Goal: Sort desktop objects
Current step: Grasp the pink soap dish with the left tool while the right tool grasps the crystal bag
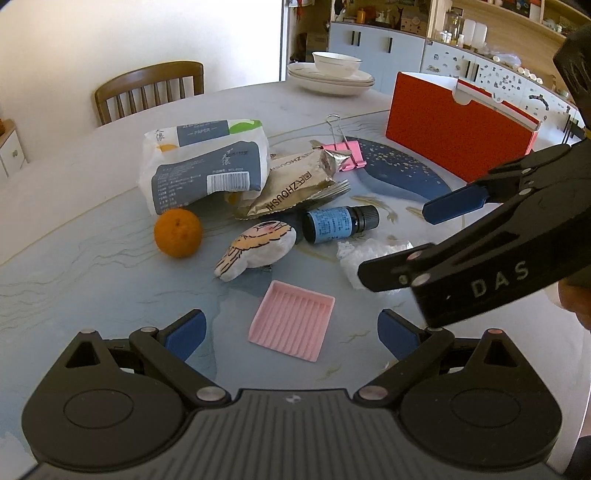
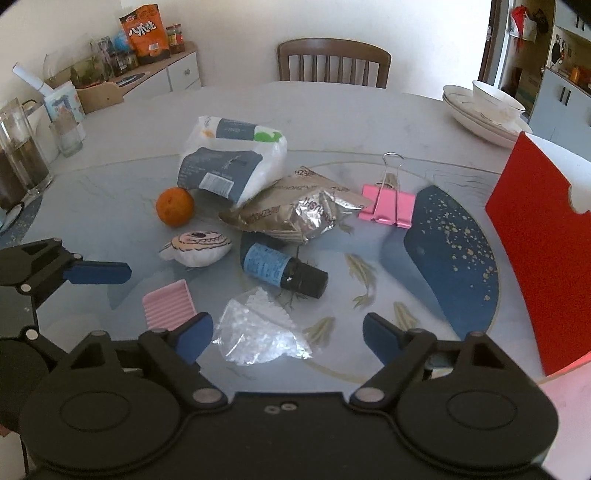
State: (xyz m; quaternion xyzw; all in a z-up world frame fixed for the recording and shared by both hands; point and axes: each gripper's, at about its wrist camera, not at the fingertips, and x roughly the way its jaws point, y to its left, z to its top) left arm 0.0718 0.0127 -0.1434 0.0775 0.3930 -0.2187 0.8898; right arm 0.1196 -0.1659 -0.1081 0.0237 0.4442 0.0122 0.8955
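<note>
Loose objects lie on the round table: an orange [image 1: 178, 232], a tissue pack [image 1: 207, 164], a gold snack packet [image 1: 295, 184], a small dark bottle with a blue label [image 1: 338, 223], a painted stone [image 1: 256, 247], a pink ridged tray [image 1: 291, 319], a pink binder clip [image 1: 349, 151] and a clear plastic bag [image 2: 255, 326]. My left gripper [image 1: 291, 336] is open and empty, just short of the pink tray. My right gripper [image 2: 288, 336] is open and empty, just short of the plastic bag. An orange-red box [image 1: 458, 125] stands at the right.
Stacked white plates with a bowl [image 1: 332, 72] sit at the table's far edge. A wooden chair [image 2: 334, 62] stands behind the table. A sideboard with jars and a snack bag [image 2: 146, 31] is at the far left. Glasses [image 2: 22, 155] stand on the table's left edge.
</note>
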